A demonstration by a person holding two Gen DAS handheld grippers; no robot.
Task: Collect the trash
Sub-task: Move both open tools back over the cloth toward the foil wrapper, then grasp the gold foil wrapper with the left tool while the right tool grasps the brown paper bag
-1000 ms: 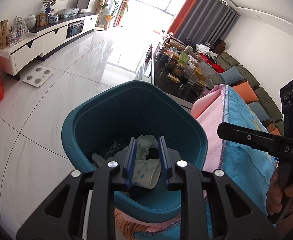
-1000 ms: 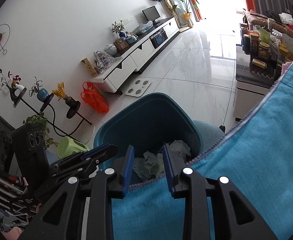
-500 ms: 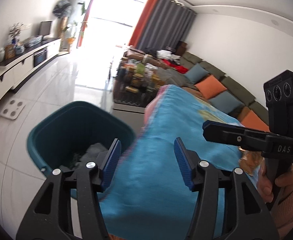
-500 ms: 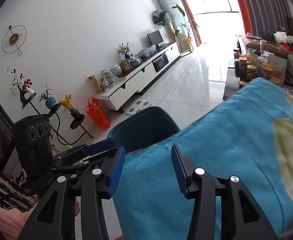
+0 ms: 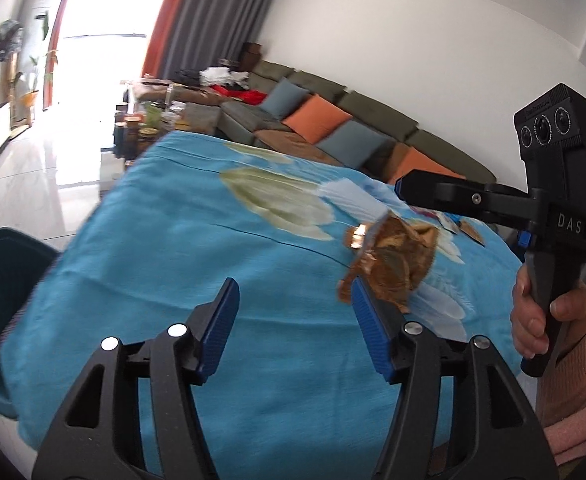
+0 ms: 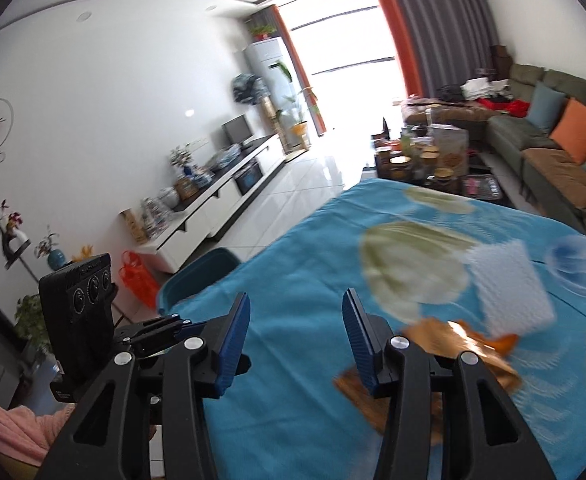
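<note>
A crumpled brown wrapper [image 5: 393, 264] lies on the blue floral tablecloth [image 5: 197, 248], just beyond my left gripper's right finger. It also shows in the right wrist view [image 6: 465, 344], partly behind the right finger. A white ribbed wrapper [image 5: 353, 196] lies behind it, and shows in the right wrist view too [image 6: 509, 284]. My left gripper [image 5: 293, 312] is open and empty over the cloth. My right gripper [image 6: 296, 324] is open and empty above the table. The teal trash bin [image 5: 1, 276] stands at the table's left edge, and its rim shows in the right wrist view [image 6: 201, 276].
More small wrappers [image 5: 465, 230] lie at the far right of the cloth. A coffee table with jars [image 6: 425, 160] and a green sofa [image 5: 333, 120] stand beyond. A white TV cabinet [image 6: 213, 200] and an orange bag [image 6: 137, 280] line the left wall.
Both grippers swung away from the bin to over the table and opened wide. The left gripper let go of the paper trash it held over the bin.
</note>
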